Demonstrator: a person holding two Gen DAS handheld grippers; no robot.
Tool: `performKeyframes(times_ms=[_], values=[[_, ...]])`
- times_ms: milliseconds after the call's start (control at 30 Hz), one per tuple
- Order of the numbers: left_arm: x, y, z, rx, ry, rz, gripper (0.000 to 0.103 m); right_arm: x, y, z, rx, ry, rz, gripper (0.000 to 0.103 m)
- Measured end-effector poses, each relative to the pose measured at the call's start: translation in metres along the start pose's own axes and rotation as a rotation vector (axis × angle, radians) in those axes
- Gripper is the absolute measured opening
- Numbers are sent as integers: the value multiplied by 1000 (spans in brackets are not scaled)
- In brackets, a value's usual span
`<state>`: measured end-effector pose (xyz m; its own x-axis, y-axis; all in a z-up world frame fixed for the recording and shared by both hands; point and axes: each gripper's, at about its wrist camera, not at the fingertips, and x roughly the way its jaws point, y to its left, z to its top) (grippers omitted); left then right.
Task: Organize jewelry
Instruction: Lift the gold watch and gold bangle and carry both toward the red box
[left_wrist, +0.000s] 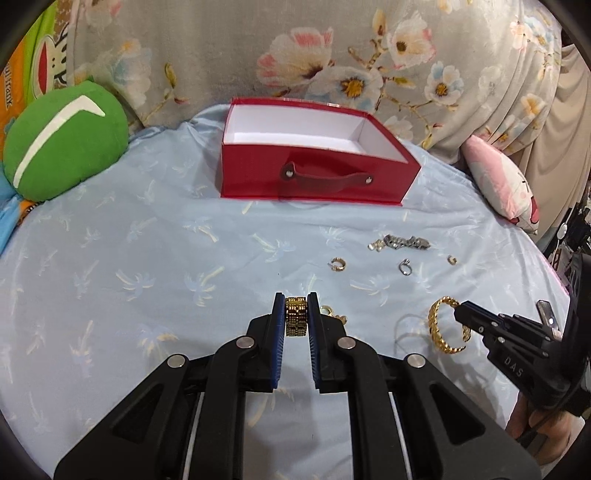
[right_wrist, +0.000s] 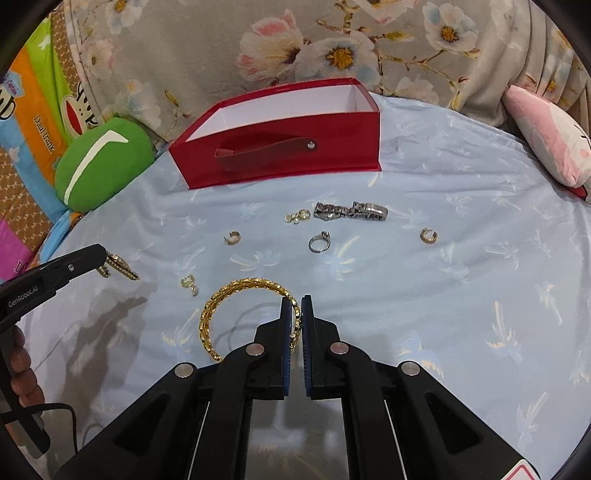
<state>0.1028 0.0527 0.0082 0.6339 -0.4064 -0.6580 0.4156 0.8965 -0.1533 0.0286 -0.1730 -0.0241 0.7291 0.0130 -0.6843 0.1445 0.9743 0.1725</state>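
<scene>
While each hand-held gripper (left_wrist: 296, 304) (right_wrist: 295, 306) pinches gold jewelry, rings (right_wrist: 318, 242) lie before the red box (right_wrist: 280, 147).

A gold link bracelet (left_wrist: 296, 316) hangs pinched between blue pads above a pale blue bedsheet (left_wrist: 147, 258), while a twisted gold bangle (right_wrist: 236, 317) is gripped by its rim nearby. Still lying on the sheet: a silver link bracelet (right_wrist: 351, 212), a silver ring (right_wrist: 318, 242), several small gold earrings and rings. Behind them sits an open red box (left_wrist: 314, 173) with white lining
</scene>
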Motion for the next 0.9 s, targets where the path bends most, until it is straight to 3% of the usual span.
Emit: performKeyframes(times_ms=[267,533,700,900], values=[[-39,-3,32,27,-95,11,11,-28,-8,35,-3,-99,-7,5],[-38,-9,81,78,-146,45,11,-30,-19,95,-24,-183,4,5],[-19,-12,126,95,-173,66,11,-9,-27,151,-55,-225,-17,5],[22,-8,191,82,-218,76,11,46,-39,222,-46,-185,7,5]])
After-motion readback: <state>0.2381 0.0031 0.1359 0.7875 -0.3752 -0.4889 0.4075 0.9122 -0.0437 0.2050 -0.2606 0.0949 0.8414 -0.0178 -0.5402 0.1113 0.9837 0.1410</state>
